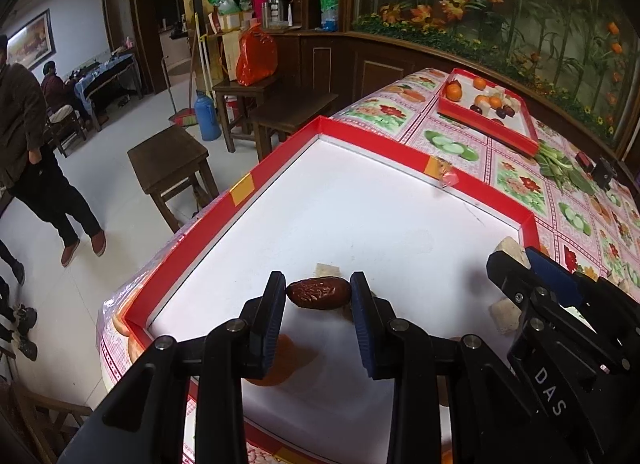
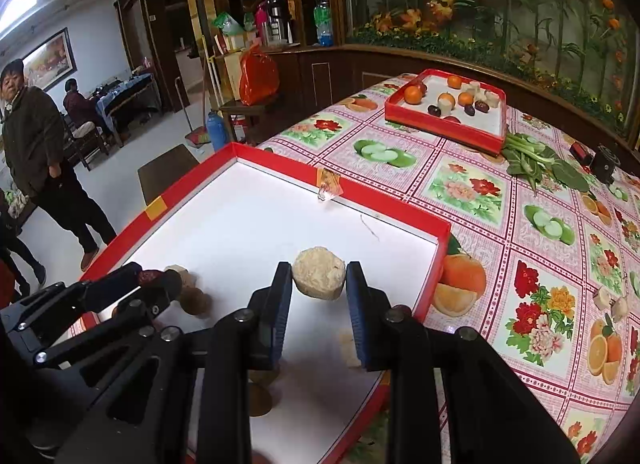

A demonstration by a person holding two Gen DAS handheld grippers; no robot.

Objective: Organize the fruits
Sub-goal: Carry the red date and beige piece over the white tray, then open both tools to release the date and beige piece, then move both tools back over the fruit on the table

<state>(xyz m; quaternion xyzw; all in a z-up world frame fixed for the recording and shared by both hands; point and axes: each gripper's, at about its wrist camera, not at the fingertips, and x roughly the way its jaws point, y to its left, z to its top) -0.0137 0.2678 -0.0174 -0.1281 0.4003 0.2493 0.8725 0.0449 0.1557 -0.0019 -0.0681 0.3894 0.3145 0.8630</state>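
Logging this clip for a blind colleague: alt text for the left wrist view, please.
The left gripper clamps a red date over a white, red-rimmed tray. The right gripper is at right, and a second tray of fruit sits farther along the table.

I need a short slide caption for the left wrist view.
Left gripper holds a red date above the white-lined red tray.
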